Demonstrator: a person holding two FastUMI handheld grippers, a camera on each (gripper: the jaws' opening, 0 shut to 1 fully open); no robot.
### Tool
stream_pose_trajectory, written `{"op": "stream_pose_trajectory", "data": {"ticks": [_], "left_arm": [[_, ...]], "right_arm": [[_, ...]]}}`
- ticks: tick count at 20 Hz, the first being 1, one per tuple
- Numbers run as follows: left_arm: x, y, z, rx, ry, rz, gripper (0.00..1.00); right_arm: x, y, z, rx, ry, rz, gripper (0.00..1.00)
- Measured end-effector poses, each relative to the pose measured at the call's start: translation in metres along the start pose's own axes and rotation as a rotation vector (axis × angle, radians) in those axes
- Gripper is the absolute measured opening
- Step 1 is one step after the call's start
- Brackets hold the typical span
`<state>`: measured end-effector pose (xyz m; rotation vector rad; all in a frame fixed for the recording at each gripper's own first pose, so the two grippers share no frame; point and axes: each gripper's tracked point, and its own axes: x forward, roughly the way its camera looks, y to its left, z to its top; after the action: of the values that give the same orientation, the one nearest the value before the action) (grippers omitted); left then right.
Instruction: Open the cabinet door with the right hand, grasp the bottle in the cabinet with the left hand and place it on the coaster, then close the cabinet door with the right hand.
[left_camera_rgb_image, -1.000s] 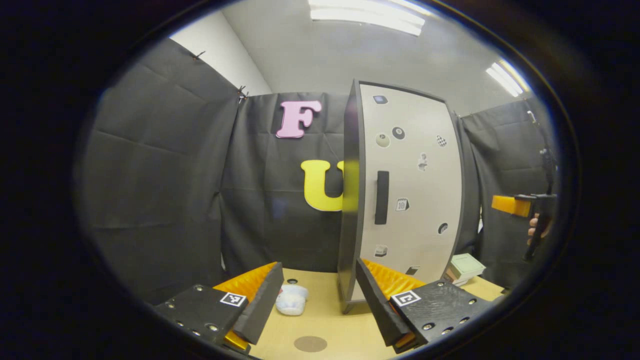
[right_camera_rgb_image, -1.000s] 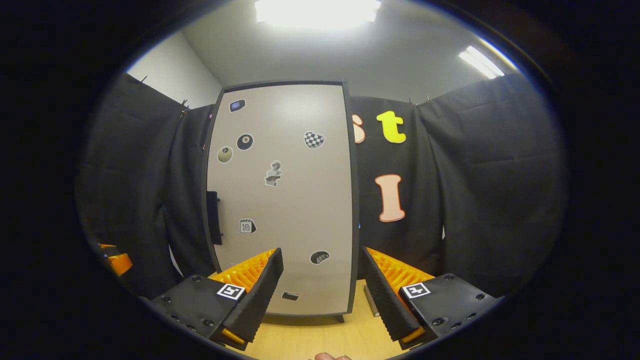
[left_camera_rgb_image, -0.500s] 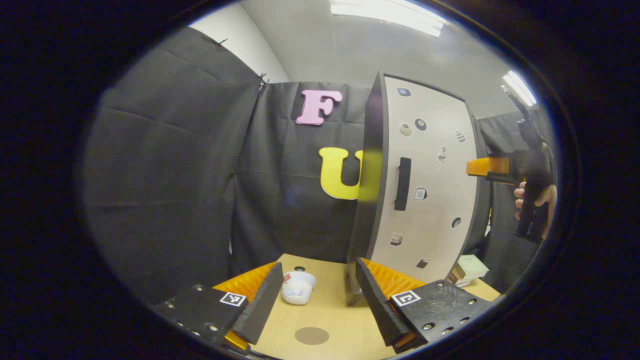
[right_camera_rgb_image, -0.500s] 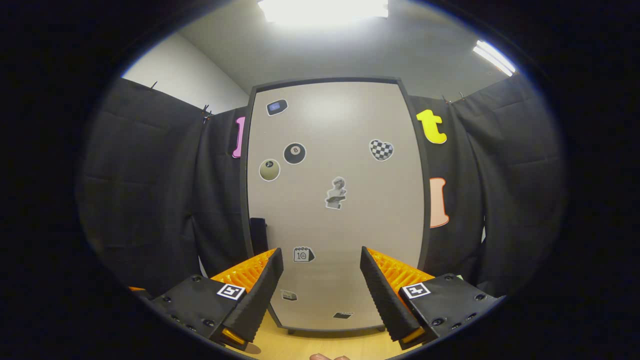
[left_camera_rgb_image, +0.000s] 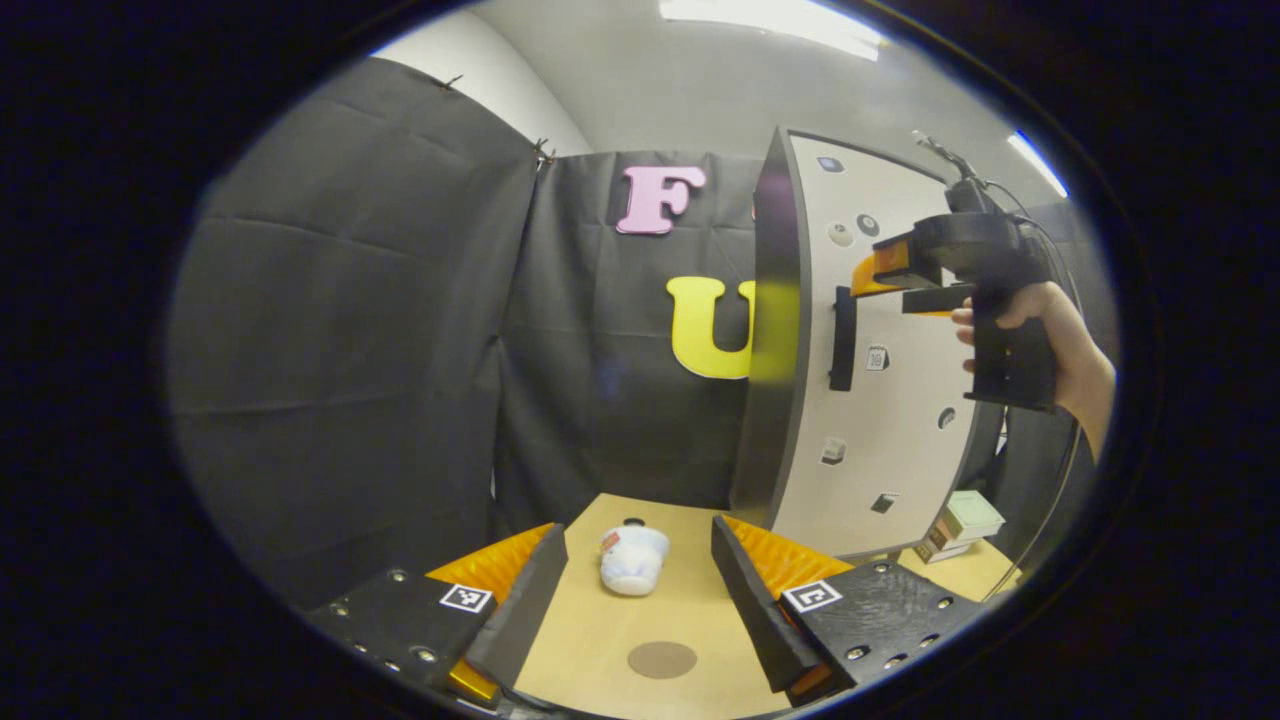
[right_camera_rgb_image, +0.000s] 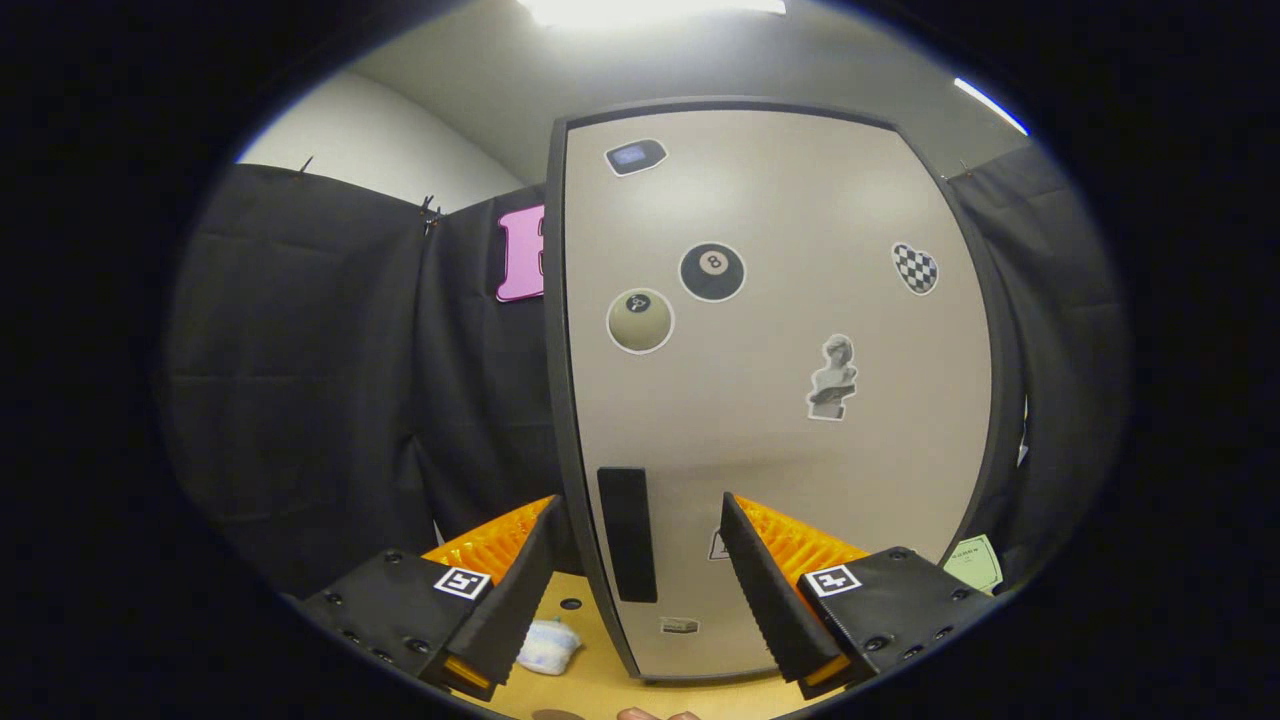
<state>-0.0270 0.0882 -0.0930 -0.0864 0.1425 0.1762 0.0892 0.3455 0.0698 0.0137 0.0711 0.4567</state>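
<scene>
Right gripper view: right claw (right_camera_rgb_image: 638, 585) released, its fingers straddling the cabinet door (right_camera_rgb_image: 780, 400) handle (right_camera_rgb_image: 627, 533).

You are working in a staged recording booth: black cloth walls (left_camera_rgb_image: 350, 330) pinned up around a pale wooden surface (left_camera_rgb_image: 610, 640), a sticker-covered cabinet (right_camera_rgb_image: 780, 400) standing on it, fluorescent ceiling lights (left_camera_rgb_image: 770, 15) above the cabinet.
</scene>
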Motion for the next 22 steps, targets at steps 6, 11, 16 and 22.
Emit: {"op": "stream_pose_trajectory", "data": {"ticks": [6, 11, 16, 22], "left_arm": [[0.004, 0.036, -0.012, -0.021, 0.022, 0.063, 0.88], [0.005, 0.047, -0.019, 0.009, 0.034, 0.086, 0.89], [0.009, 0.045, -0.020, 0.038, 0.031, 0.078, 0.88], [0.007, 0.028, -0.022, 0.022, 0.038, 0.070, 0.88]], "right_arm": [[0.041, -0.002, -0.018, -0.008, 0.040, -0.064, 0.98], [0.055, -0.002, -0.041, -0.005, 0.098, -0.085, 0.82], [0.051, 0.003, -0.043, -0.007, 0.107, -0.074, 0.34], [0.058, 0.003, -0.050, -0.030, 0.108, -0.065, 0.27]]}}
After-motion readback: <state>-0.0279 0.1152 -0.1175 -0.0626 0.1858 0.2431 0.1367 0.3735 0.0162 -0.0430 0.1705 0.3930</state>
